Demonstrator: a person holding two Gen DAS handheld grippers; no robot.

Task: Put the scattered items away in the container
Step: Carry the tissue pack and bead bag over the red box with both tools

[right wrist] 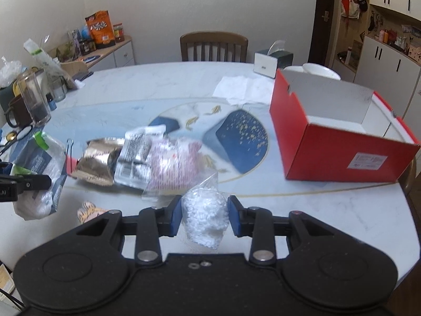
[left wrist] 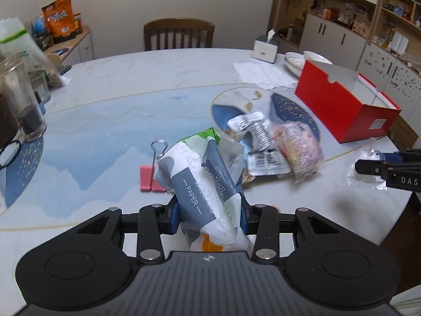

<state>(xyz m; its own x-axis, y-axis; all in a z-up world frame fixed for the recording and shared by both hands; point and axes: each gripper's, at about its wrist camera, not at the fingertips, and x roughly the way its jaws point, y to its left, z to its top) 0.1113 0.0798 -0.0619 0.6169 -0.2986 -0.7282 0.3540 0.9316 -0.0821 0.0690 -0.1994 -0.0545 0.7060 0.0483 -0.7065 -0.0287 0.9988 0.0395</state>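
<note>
My left gripper (left wrist: 209, 214) is shut on a grey and white paper towel pack (left wrist: 202, 184) and holds it above the table; the pack also shows in the right wrist view (right wrist: 39, 173). My right gripper (right wrist: 204, 214) is shut on a clear bag of white pellets (right wrist: 205, 216). The open red box (right wrist: 339, 134) stands at the right and looks empty; it also shows in the left wrist view (left wrist: 344, 97). On the table lie a gold foil packet (right wrist: 97, 160), a silver barcode pouch (right wrist: 134, 155), a pink snack bag (right wrist: 173, 166) and a pink binder clip (left wrist: 150, 176).
Glass jars and a mug (right wrist: 29, 105) stand at the table's left edge. A tissue box (right wrist: 271, 63), white bowls (right wrist: 315, 69) and paper napkins (right wrist: 242, 89) sit behind the box. A wooden chair (right wrist: 213, 46) stands at the far side. A small orange striped item (right wrist: 89, 210) lies near me.
</note>
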